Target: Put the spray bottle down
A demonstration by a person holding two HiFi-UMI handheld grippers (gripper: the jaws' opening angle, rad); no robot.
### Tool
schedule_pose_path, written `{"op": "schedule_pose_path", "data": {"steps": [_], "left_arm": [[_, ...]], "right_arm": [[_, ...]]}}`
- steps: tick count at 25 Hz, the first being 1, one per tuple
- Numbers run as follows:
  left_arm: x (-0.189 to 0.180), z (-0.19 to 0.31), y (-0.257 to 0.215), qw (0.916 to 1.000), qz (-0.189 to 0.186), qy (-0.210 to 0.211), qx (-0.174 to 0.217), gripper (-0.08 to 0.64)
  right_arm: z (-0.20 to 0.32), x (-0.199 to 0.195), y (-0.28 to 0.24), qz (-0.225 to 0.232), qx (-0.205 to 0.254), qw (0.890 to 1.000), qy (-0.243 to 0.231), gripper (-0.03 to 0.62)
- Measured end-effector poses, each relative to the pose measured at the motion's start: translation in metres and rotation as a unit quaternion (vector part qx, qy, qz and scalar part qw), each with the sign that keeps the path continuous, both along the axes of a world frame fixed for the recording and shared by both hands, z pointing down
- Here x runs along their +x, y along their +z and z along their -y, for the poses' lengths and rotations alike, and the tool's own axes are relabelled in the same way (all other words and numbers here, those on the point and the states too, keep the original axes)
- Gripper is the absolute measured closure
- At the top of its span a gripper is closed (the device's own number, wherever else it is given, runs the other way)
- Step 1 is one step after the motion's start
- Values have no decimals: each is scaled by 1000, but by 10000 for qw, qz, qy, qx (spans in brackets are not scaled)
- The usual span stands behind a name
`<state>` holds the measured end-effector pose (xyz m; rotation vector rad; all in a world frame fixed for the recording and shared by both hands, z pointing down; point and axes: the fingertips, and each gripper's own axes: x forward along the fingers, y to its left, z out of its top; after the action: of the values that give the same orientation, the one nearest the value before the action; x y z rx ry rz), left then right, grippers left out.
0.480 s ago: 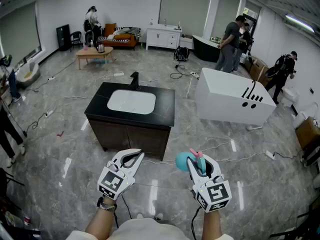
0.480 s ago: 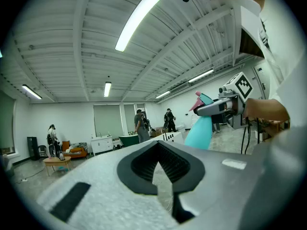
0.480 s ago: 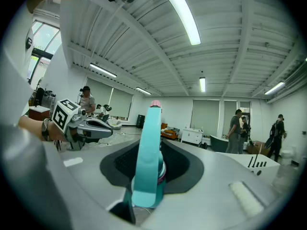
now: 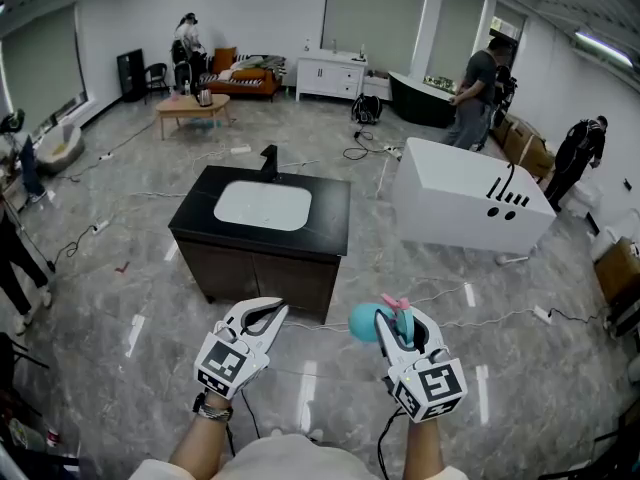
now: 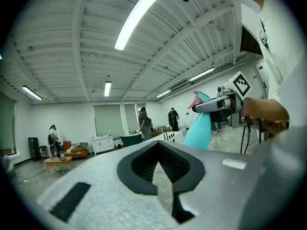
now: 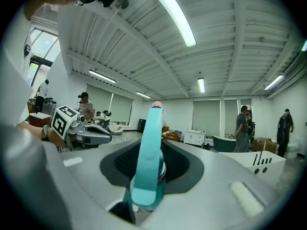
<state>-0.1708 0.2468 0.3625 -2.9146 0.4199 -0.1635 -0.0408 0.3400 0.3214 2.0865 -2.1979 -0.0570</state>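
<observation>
My right gripper is shut on a teal spray bottle with a pink trigger, held over the floor in front of me. In the right gripper view the spray bottle stands upright between the jaws of that right gripper, its pink tip at the top. My left gripper hovers beside it on the left, shut and with nothing in it. In the left gripper view, the left gripper shows its pads closed round an empty gap. The spray bottle hangs to its right.
A black vanity with a white sink stands just ahead on the grey tiled floor. A white bathtub lies to its right. Cables trail across the floor. Several people and a low wooden table are at the far end.
Both grippers have stayed almost where they were, the right one still shut on the bottle. The people at the back right have shifted to the right.
</observation>
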Motion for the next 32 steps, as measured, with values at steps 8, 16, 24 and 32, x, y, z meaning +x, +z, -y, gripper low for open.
{"op": "schedule_pose_path", "data": {"steps": [8,16,24,32], "left_arm": [[29,4,9,9999,27,-166,-28,554],[53,6,25,9996,101,-251,-105,554],[73,40,26,9996,-45,-280,-73,554],[107,110,25,9996,-197,-219,-8,552]], "right_arm": [[4,33,11,8,-16,9999,-102,469],[13,61,25,73,-75,9997,-208,469],[48,83,30,58,-59,9997,-222,469],[119,113,25,36,13,9996,-296,469]]}}
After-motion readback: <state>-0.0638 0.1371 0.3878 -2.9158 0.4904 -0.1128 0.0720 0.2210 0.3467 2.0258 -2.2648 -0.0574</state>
